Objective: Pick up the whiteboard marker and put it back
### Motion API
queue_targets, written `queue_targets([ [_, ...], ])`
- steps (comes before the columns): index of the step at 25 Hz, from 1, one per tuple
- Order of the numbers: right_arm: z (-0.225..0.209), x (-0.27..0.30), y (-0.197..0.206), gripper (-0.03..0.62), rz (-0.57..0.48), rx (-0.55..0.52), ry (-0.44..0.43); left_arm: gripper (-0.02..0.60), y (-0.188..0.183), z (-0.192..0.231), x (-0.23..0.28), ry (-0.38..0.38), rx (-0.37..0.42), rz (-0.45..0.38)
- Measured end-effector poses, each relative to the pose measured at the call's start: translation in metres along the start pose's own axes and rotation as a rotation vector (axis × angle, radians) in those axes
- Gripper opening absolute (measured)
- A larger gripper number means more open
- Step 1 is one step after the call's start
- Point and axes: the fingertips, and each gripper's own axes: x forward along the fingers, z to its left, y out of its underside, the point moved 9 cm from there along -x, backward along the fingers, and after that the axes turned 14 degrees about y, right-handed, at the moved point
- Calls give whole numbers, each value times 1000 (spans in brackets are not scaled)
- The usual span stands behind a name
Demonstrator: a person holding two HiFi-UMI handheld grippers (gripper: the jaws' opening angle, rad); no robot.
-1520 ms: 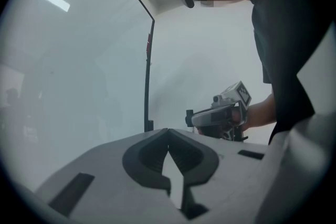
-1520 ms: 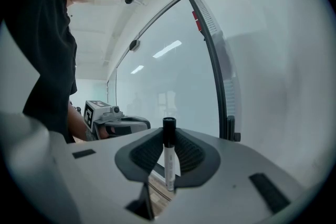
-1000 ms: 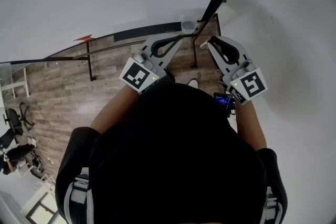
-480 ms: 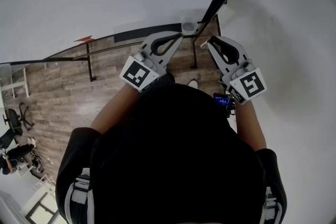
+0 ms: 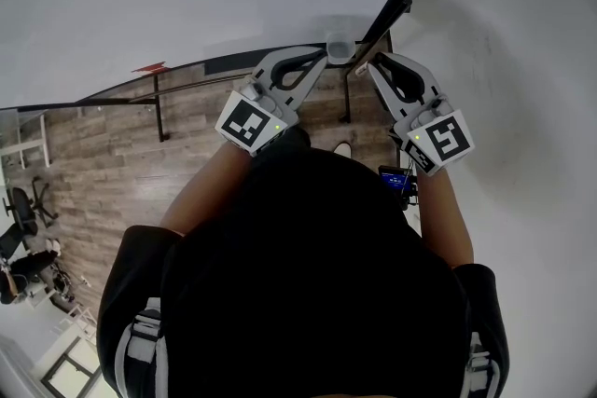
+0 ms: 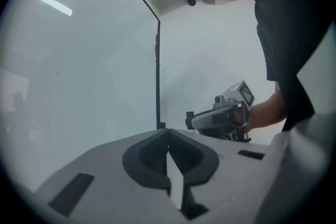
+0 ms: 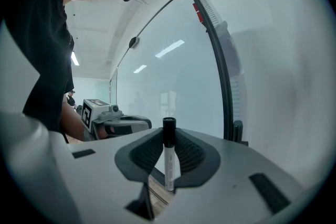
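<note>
- Right gripper point(image 7: 168, 138), right gripper view: the jaws pinch the whiteboard marker point(image 7: 169, 160) at mid-body. It stands upright, black cap on top, white barrel running down between the pads. Behind it is the whiteboard point(image 7: 173, 71) with its dark frame point(image 7: 219, 60). The left gripper point(image 7: 116, 122) shows at the left, with a forearm behind it.
- Left gripper view: the jaws are pressed together, tips meeting, with nothing between them. This view shows no marker at all. The right gripper appears only from the side, at right, against the white board, and a black frame post stands just beyond the jaw tips.
- Head view: both grippers are held out in front of the person's chest, tips angled toward each other near the board's lower edge. A small grey holder point(image 5: 338, 45) sits on that edge just beyond the two sets of tips; neither gripper view shows it. From here the marker is hard to pick out, at most a pale stub at the right gripper's tip. Wood-plank floor point(image 5: 112, 163) lies below at the left.
</note>
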Motion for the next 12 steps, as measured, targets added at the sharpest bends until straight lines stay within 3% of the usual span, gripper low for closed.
queue_targets([
  [12, -6, 38, 6, 63, 23, -31, 7, 3, 9, 16, 4, -51, 32, -33],
])
